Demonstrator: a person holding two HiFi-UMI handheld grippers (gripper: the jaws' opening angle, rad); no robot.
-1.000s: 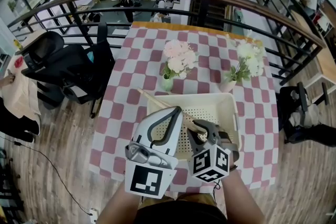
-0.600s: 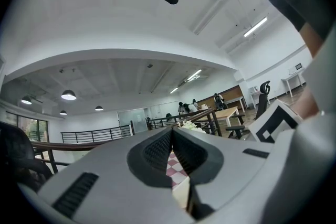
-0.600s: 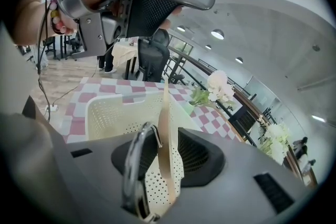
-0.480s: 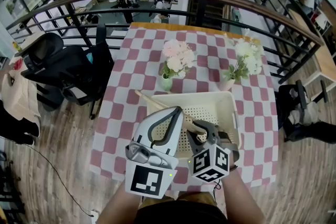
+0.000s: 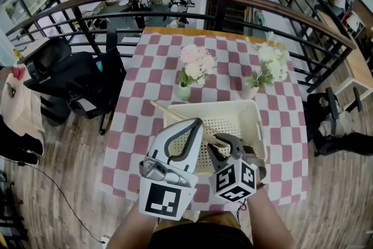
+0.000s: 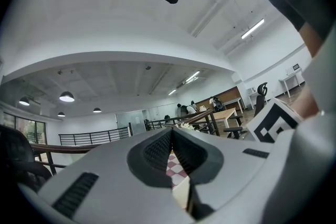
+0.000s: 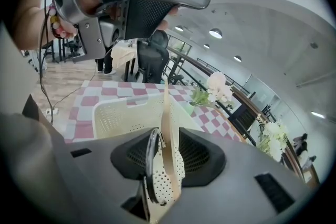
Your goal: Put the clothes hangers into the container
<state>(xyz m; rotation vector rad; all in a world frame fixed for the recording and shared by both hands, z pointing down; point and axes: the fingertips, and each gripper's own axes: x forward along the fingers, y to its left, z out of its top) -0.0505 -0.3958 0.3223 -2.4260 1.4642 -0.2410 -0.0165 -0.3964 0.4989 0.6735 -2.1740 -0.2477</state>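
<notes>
Pink-checked table (image 5: 145, 67): wooden clothes hanger (image 5: 180, 118) slants across the cream perforated basket's (image 5: 257, 119) left rim.
Right gripper (image 7: 167, 160), jaws just opening, loosely straddles its hook end (image 7: 150, 165) inside the basket; left gripper (image 6: 171, 136) closed, empty.

On checkered table (image 5: 157, 55): basket (image 5: 233, 108), vases (image 5: 185, 91)

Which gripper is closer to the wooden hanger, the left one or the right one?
Right. The hanger stands between the jaws of the right gripper, which have just been opening, over the basket. The left gripper hovers to its left, higher up, shut and empty.
</notes>
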